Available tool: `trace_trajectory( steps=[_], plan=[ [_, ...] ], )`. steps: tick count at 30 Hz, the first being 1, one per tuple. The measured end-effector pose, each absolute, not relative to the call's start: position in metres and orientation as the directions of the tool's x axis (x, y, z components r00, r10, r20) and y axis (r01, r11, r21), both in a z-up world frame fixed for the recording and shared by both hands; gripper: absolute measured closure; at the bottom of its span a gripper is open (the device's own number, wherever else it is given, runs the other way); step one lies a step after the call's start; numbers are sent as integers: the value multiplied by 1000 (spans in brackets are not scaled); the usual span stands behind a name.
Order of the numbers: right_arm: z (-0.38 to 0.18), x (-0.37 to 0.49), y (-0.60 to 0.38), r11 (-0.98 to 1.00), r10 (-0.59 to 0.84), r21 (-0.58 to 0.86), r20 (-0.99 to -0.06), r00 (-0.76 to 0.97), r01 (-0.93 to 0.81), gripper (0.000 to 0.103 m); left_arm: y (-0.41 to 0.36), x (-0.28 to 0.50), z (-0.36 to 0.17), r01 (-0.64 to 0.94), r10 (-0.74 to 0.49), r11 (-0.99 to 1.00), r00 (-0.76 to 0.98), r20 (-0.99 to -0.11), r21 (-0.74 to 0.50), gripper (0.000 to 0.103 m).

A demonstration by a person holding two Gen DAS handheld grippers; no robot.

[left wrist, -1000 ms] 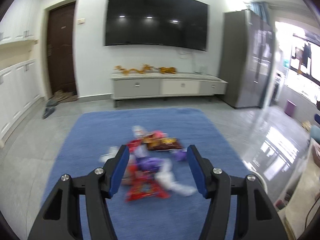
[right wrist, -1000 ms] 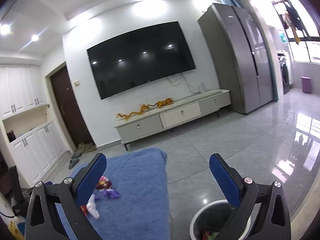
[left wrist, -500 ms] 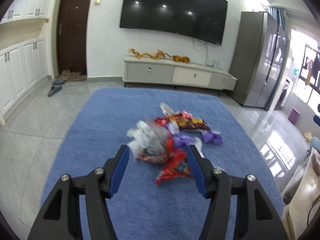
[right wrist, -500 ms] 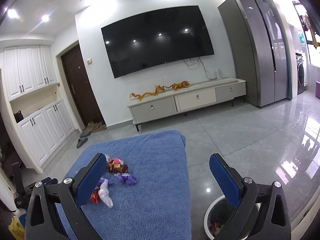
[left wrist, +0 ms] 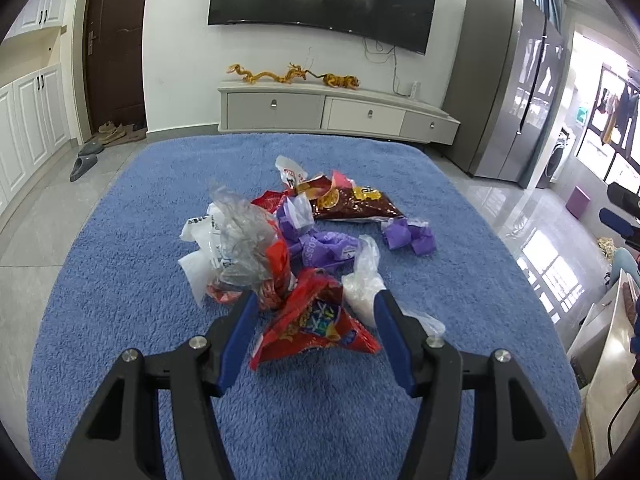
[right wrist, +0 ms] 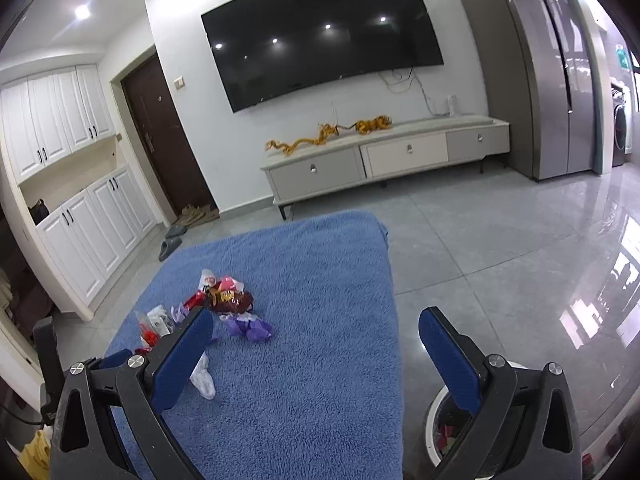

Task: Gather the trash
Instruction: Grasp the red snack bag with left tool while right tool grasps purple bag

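Observation:
A pile of trash lies on the blue rug [left wrist: 120, 280]: a red snack bag [left wrist: 316, 328], a crumpled clear plastic bag [left wrist: 240, 232], a dark red-brown snack bag [left wrist: 352, 200], purple wrappers [left wrist: 408, 236] and white plastic [left wrist: 360, 288]. My left gripper [left wrist: 316, 316] is open and low over the near edge of the pile. The red snack bag lies between its blue pads, which do not press on it. My right gripper [right wrist: 316, 320] is open wide over the rug with nothing between its fingers. From there the trash pile [right wrist: 228, 300] is to the left.
A white trash bin [right wrist: 430, 424] with some trash inside stands on the tiled floor just right of the rug, under my right finger. A TV cabinet [right wrist: 360, 164], a dark door [left wrist: 116, 40], white cupboards [right wrist: 80, 232] and slippers [left wrist: 84, 160] line the far walls.
Both grippers have sunk and tipped downward. The left one has closed in on the pile, so the red snack bag now lies between its fingers. Neither gripper's opening has changed.

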State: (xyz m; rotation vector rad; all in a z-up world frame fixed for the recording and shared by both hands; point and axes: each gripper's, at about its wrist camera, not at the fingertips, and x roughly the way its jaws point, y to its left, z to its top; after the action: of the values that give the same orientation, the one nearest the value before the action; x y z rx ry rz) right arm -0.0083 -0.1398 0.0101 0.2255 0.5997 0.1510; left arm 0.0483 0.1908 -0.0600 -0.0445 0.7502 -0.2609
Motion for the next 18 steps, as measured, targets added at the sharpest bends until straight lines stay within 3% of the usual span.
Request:
trace_trajectory(
  steps=[8,18],
  plan=[
    [-19,34,-117,958,271,247,-596,756,-148,0,188,69,-83,175,-224,974,670,-707,-142,45],
    [-60,96,-53,913,393,198,-667,633,-358,0,191,73,-93,169,-244,970,650,-720,-175,45]
  ],
)
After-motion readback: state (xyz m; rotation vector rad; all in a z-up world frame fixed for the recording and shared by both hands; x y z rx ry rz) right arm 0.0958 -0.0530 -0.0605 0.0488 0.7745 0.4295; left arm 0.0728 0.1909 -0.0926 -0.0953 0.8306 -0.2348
